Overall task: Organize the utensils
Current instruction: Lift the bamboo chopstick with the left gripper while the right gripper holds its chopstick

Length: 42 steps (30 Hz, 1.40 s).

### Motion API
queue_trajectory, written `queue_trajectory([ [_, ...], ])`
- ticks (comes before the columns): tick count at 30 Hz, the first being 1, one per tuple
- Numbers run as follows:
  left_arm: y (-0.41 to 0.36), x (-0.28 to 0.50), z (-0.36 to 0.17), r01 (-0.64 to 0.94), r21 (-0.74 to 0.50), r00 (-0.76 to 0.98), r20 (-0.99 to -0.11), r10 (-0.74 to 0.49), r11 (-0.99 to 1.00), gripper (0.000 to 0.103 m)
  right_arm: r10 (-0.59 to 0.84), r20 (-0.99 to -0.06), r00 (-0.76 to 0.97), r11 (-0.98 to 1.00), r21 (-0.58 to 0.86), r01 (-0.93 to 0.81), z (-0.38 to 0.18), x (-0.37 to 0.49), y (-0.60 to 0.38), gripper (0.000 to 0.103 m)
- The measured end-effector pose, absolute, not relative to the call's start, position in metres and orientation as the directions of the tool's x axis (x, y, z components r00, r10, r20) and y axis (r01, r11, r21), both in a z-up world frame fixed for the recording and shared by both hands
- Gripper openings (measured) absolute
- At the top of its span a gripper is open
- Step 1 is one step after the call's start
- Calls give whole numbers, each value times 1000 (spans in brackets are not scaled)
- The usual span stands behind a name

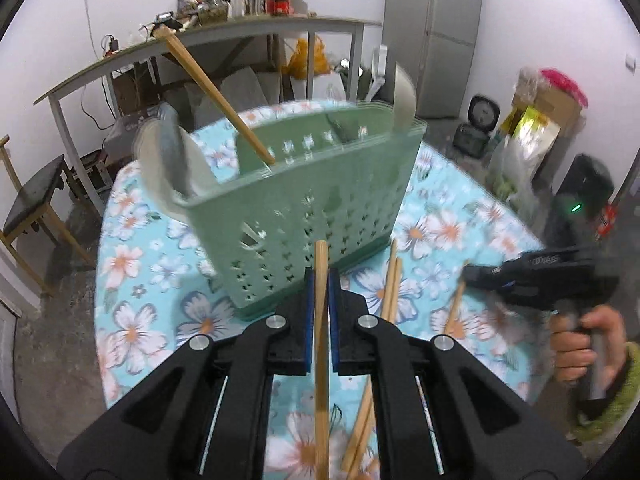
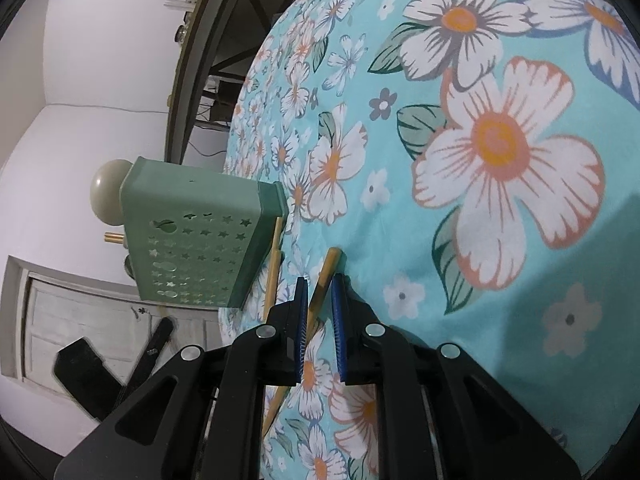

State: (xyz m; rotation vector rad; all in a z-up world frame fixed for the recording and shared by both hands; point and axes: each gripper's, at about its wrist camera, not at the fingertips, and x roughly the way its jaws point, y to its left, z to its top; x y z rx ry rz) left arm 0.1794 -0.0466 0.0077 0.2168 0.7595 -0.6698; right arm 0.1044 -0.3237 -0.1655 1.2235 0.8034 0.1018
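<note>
A green perforated utensil basket (image 1: 304,196) stands on the floral tablecloth; it holds one chopstick (image 1: 218,94) and pale spoons (image 1: 176,164). My left gripper (image 1: 321,280) is shut on a wooden chopstick (image 1: 321,360), held just in front of the basket. Two more chopsticks (image 1: 390,284) lie on the cloth to its right. My right gripper (image 2: 320,284) shows in the left wrist view (image 1: 540,280) at the right; its jaws are narrowly apart around a chopstick (image 2: 324,280) lying on the cloth, beside the basket (image 2: 192,236).
The round table (image 1: 132,240) has its edge close on the left and right. A long shelf table (image 1: 200,40) with clutter stands behind, a stool (image 1: 32,200) at the left, a fridge (image 1: 440,32) and bags at the back right.
</note>
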Motion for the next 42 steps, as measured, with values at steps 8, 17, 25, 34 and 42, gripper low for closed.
queue_trajectory([
  [8,-4,163,64,616,-134,558,-621,-550,776,6,450,-533,717,384,840,383,-164,113,-318,14],
  [17,30,149,132,631,-204,610,-465,-641,748,6,415,-544,729,425,825,374,-161,120,-312,12],
  [25,36,151,198,678,-251,657,-213,-723,691,6,409,-545,732,450,819,358,-158,120,-309,12],
  [34,8,184,218,652,-234,744,13,-669,721,6,415,-541,732,449,821,352,-159,120,-310,12],
  [42,-29,215,187,597,-174,793,-16,-609,783,6,426,-533,731,447,827,342,-160,120,-314,12],
])
